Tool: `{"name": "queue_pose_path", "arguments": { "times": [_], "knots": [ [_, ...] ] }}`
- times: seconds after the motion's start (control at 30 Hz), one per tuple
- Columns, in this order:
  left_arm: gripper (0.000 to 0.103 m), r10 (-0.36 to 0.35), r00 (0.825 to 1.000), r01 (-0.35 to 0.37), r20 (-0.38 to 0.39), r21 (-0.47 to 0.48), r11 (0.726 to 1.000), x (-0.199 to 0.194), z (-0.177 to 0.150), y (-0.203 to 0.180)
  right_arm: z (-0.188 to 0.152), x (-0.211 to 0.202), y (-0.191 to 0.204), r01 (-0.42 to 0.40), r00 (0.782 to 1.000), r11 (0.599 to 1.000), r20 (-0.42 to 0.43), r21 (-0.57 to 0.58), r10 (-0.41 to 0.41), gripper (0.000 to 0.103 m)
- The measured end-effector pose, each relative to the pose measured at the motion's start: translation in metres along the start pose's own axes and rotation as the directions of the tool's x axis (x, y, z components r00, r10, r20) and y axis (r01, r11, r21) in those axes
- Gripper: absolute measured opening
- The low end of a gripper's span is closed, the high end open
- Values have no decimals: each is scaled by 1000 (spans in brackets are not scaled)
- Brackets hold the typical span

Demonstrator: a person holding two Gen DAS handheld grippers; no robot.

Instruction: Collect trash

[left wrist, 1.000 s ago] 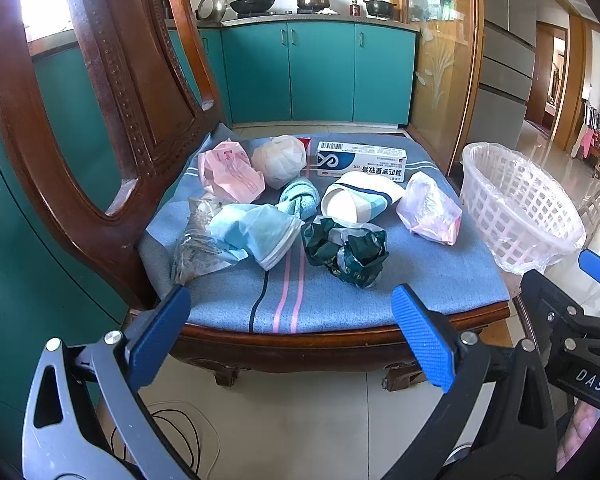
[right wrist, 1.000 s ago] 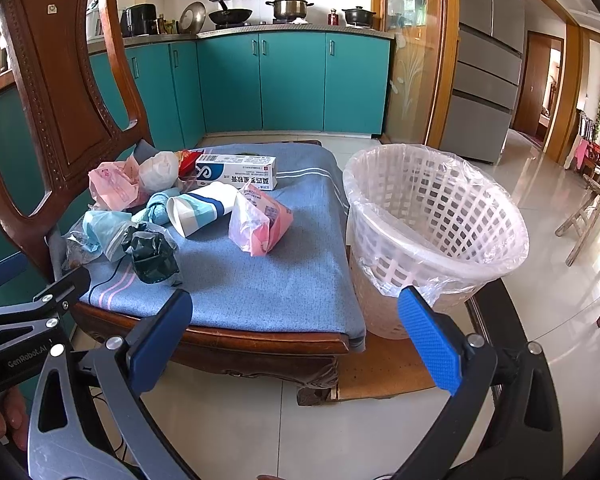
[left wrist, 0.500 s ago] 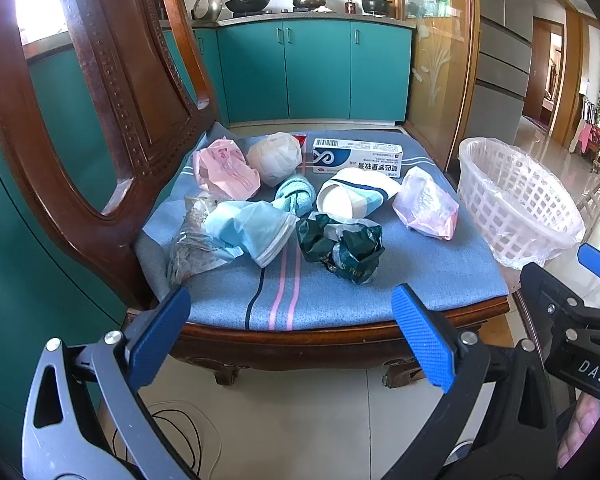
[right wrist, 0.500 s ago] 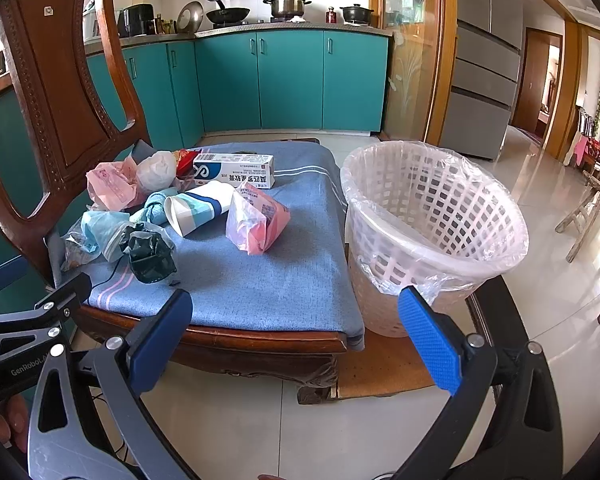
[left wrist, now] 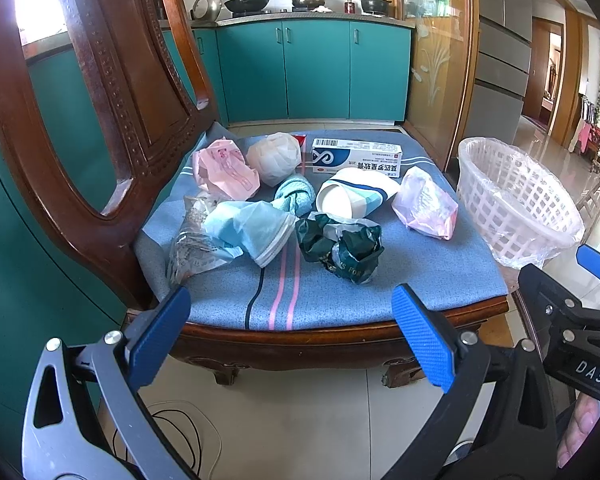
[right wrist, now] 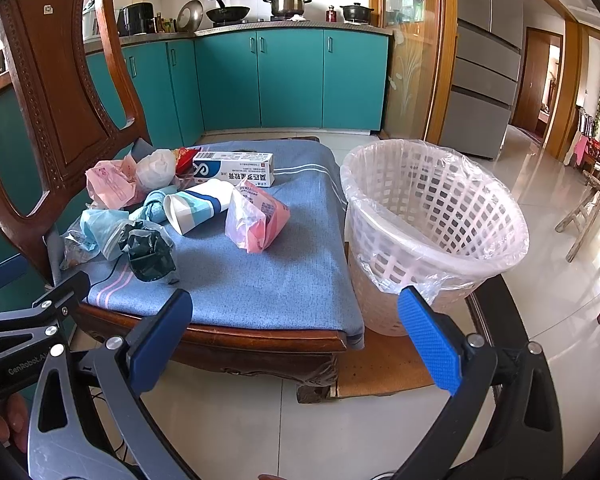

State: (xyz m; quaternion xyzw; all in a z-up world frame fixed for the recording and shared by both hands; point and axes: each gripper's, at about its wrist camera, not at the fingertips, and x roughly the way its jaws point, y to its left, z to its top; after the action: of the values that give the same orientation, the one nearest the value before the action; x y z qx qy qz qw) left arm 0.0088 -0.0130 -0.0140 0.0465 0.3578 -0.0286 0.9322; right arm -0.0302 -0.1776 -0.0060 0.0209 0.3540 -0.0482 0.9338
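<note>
On the blue striped cushion (left wrist: 340, 280) of a carved wooden chair (left wrist: 100, 128) lies a cluster of trash. At the back sit a crumpled pink wrapper (left wrist: 224, 170), a white wad of paper (left wrist: 275, 158) and a white and blue box (left wrist: 356, 156) with a red scrap just behind them. Nearer the middle are a rolled teal cloth (left wrist: 294, 196) and a paper cup (left wrist: 354, 198) lying on its side, its mouth toward the chair back. A pink plastic bag (left wrist: 426, 208) rests on the side nearest the basket. Toward the front lie a clear crinkled bag (left wrist: 192, 244), a light blue bag (left wrist: 252, 228) touching it, and a crumpled dark green wrapper (left wrist: 340, 248).

Beside the chair stands a white lattice basket (right wrist: 432, 216) lined with a clear bag, upright and close to the cushion's edge.

The left hand-held gripper (left wrist: 292, 336) hangs in front of the seat's front edge, its blue pads spread wide and holding nothing. The right hand-held gripper (right wrist: 296, 336) is likewise wide apart and empty, hovering low before the chair corner and the basket. Both are well apart from the trash.
</note>
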Motion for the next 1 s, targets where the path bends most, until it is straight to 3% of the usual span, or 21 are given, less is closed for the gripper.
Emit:
{"name": "queue_pose_path", "arguments": {
  "times": [1.0],
  "knots": [
    [100,-2,1000,2,-2,3,1000,0,-1,-1,-6,3,0,-7,1000,1000,3,14,7,100]
  ]
}}
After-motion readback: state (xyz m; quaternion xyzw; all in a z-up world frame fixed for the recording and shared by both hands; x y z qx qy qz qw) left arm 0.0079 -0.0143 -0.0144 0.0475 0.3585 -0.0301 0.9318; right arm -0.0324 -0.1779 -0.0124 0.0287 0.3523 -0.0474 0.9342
